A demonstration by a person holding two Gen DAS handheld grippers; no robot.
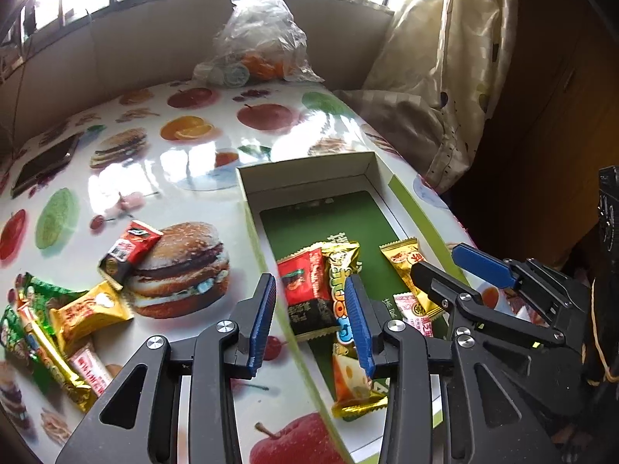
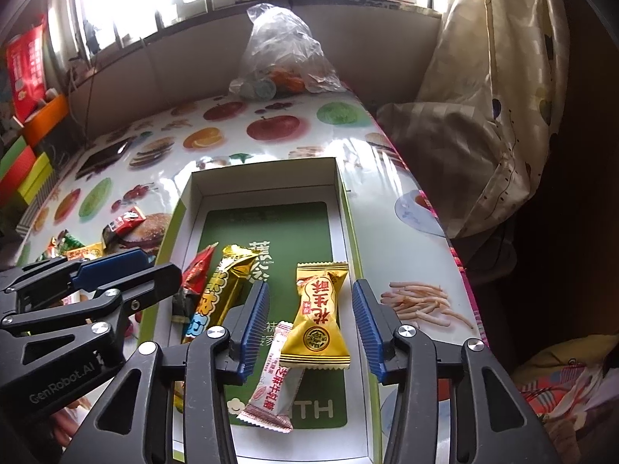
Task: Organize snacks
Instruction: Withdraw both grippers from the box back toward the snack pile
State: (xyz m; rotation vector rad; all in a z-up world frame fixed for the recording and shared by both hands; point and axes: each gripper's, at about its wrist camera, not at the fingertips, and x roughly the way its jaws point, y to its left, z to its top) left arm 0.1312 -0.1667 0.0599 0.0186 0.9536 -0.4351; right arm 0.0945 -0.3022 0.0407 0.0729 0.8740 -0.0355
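A shallow white cardboard box with a green printed floor sits on a table covered in a glossy fruit-and-burger cloth; everything here is placed relative to that box. Inside it lie four wrapped snacks: a red packet, a long gold bar, a gold peanut-candy pillow pack, and a pink-and-white nougat stick partly under the pillow pack.

The right gripper hangs above the box, jaws spread wide to either side of the pillow pack, gripping nothing. The left gripper hovers over the box's left wall, jaws likewise parted and empty.

Left of the box, outside it, unsorted snacks wait: a red-and-black packet and a heap of gold and green wrappers. The sorting looks roughly half finished.

Beyond the box's far end sits a clear plastic bag.
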